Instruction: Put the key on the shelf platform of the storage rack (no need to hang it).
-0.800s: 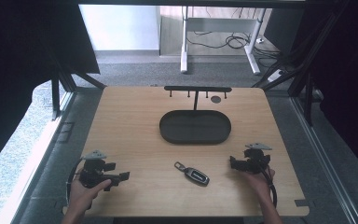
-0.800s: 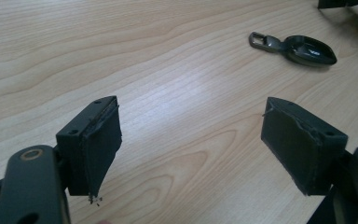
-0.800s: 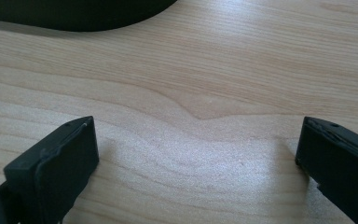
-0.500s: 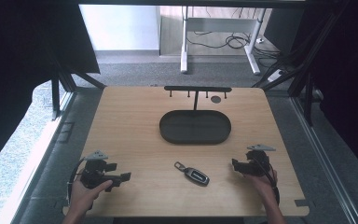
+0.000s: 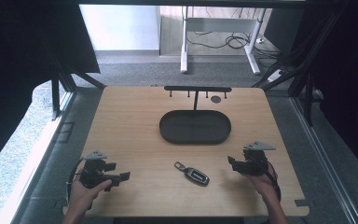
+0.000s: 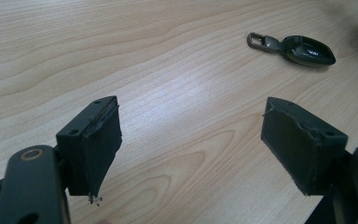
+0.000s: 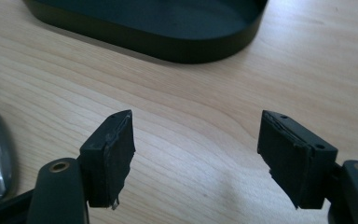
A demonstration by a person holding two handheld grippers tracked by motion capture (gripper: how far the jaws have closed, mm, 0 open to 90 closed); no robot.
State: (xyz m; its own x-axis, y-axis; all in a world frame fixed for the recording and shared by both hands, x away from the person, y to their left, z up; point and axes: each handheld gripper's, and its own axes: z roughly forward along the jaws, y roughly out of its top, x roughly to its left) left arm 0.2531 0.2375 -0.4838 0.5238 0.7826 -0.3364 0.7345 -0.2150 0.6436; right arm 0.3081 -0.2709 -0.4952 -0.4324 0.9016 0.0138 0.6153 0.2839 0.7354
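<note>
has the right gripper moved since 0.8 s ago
Yes, slightly. In the high view the right gripper has drifted toward the person's edge of the table, away from the fixed black tray. The key fob lies where it did.

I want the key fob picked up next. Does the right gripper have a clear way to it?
Probably yes. The right gripper is open, and bare table lies between it and the key fob; the tray sits farther back.
</note>
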